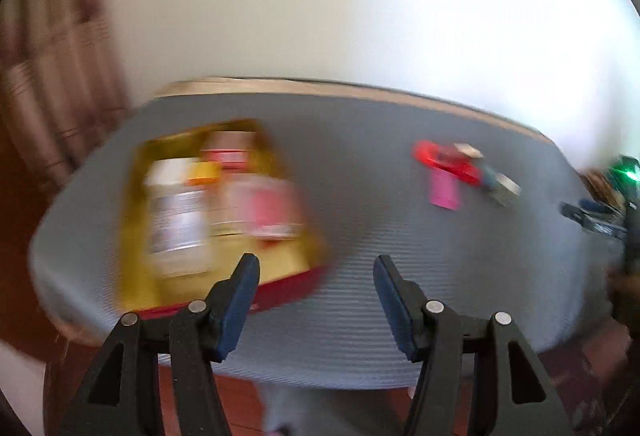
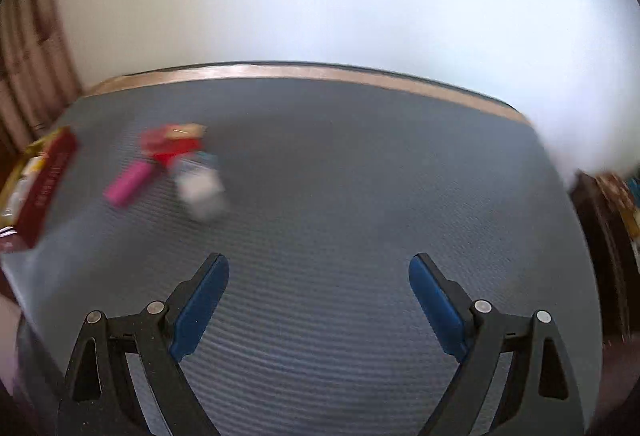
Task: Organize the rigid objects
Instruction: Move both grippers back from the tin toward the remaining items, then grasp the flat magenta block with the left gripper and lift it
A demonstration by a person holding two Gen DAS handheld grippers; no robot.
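Both views are blurred. In the left wrist view a red box with a gold inside lies at the left, holding a white bottle, a pink-labelled jar and other containers. My left gripper is open and empty, just in front of the box's near corner. A red object, a pink piece and a grey piece lie grouped at the right. In the right wrist view my right gripper stands wide open over bare mat, with the red object, pink piece and a whitish piece ahead to its left.
A grey ribbed mat covers a table with a tan far edge before a white wall. The red box shows at the left edge of the right wrist view. A dark device with a green light sits at the right edge.
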